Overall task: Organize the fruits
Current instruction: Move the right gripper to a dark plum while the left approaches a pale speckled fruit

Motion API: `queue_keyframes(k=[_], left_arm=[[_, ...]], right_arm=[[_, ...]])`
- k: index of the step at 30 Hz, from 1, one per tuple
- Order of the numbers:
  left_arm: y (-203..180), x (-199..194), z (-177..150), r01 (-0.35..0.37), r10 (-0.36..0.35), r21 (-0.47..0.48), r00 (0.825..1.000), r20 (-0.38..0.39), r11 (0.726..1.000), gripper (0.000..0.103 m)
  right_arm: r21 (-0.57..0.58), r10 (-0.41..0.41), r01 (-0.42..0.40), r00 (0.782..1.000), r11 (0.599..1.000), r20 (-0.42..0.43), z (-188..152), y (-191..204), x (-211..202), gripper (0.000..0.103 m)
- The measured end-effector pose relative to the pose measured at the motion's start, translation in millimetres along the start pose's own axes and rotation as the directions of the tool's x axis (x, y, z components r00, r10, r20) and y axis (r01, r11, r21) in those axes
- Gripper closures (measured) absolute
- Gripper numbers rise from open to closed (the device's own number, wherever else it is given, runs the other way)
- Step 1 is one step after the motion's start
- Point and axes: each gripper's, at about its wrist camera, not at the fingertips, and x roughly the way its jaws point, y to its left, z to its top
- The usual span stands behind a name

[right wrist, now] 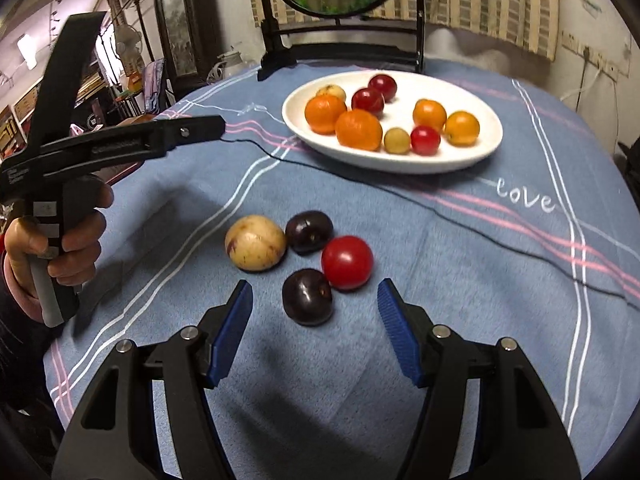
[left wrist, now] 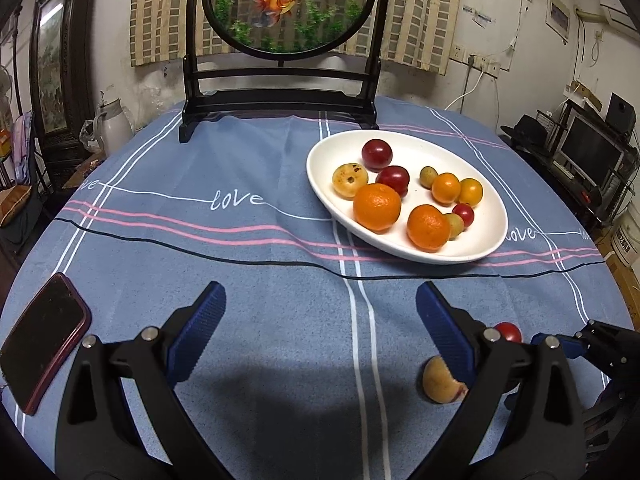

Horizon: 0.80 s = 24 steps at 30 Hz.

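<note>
Fruits still off the plate (right wrist: 476, 158) lie in a tight cluster on the blue tablecloth (right wrist: 460, 264): a yellow fruit (right wrist: 255, 243), two dark plums (right wrist: 309, 232) (right wrist: 307, 297) and a red one (right wrist: 347, 262), the near plum touching the red. The right tongs (right wrist: 316, 312) hang just short of them, jaws parted about halfway and holding nothing. The left tongs (left wrist: 320, 320) are also spread and empty over bare cloth.

Closing on the near plum could nudge the red fruit or send either rolling, since they are round and packed together. The plate already carries oranges and small fruit, so a dropped piece may knock others. A phone (left wrist: 44, 340) lies at the left edge, and the framed goldfish screen (left wrist: 286, 4) stands behind the plate; neither blocks the path.
</note>
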Motion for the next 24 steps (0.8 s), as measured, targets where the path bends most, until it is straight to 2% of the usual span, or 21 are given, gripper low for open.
queue_keyframes(k=[7, 11, 16, 20, 24], left_arm=[[-3, -3, -2, 0.003, -0.003, 0.012, 1.000, 0.009, 1.000, 0.005], [-2, -3, -2, -0.002, 0.002, 0.015, 1.000, 0.010, 1.000, 0.005], [0, -4, -2, -0.002, 0.002, 0.007, 1.000, 0.011, 1.000, 0.005], [-2, -4, -2, 0.000, 0.000, 0.014, 1.000, 0.012, 1.000, 0.005], [-3, -3, -3, -0.021, 0.020, 0.022, 1.000, 0.012, 1.000, 0.005]], right_arm=[[0.013, 0.020, -0.020, 1.000, 1.000, -0.021, -2, 1, 3, 0.038], [0.016, 0.029, -0.029, 0.999, 0.999, -0.034, -3, 0, 5, 0.052], [0.001, 0.030, -0.030, 0.998, 1.000, -0.049, -2, 4, 10, 0.060], [-0.011, 0.006, -0.006, 0.999, 1.000, -0.053, -1, 5, 14, 0.075], [-0.004, 0.035, -0.035, 0.998, 0.999, -0.054, -1, 2, 10, 0.075]])
